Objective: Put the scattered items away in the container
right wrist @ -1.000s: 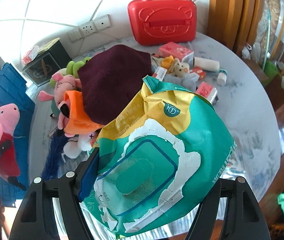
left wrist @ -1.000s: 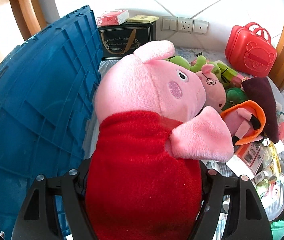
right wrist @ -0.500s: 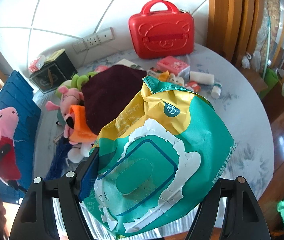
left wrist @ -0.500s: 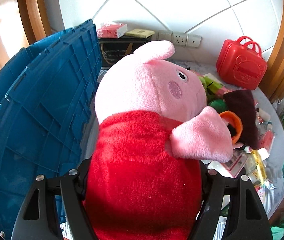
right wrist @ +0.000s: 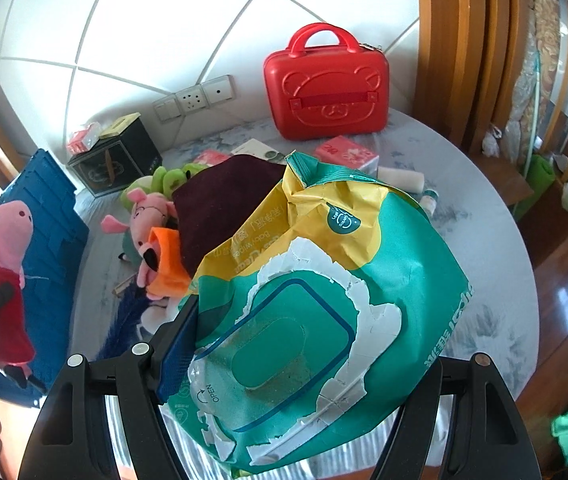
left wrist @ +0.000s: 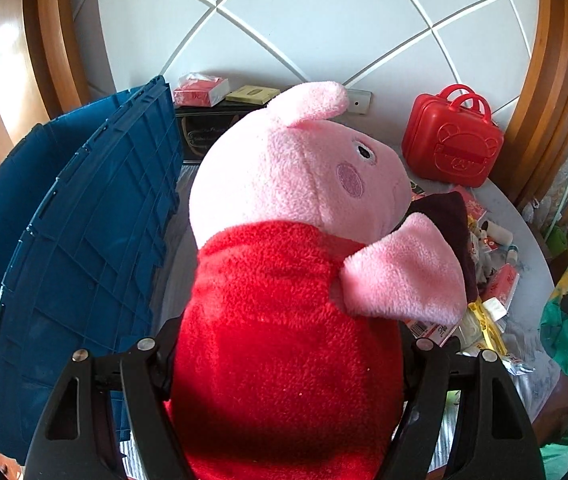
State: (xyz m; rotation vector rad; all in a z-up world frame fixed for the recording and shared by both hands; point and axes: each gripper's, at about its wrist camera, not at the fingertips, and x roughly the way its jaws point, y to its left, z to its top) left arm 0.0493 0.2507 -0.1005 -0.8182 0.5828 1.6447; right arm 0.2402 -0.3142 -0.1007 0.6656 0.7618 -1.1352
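Observation:
A pink pig plush in a red dress (left wrist: 291, 280) fills the left wrist view, and my left gripper (left wrist: 285, 344) is shut on its body. It hangs beside and above the blue crate (left wrist: 84, 240). In the right wrist view my right gripper (right wrist: 295, 354) is shut on a green and yellow wipes pack (right wrist: 323, 300), held above the round table (right wrist: 483, 248). That view also shows the pig plush (right wrist: 0, 240) at the far left in front of the blue crate (right wrist: 56, 216). The wipes pack (left wrist: 567, 312) shows at the right edge of the left wrist view.
A heap on the table holds a smaller pig plush (right wrist: 148, 212), a green frog plush (right wrist: 164, 180), a maroon cloth (right wrist: 224, 208) and an orange item (right wrist: 168, 264). A red case (right wrist: 325, 88), a black box (right wrist: 116, 164) and small packets stand near the wall.
Both grippers have risen with their loads, so the table, crate and heap sit lower and farther off in both views. Neither grip has changed.

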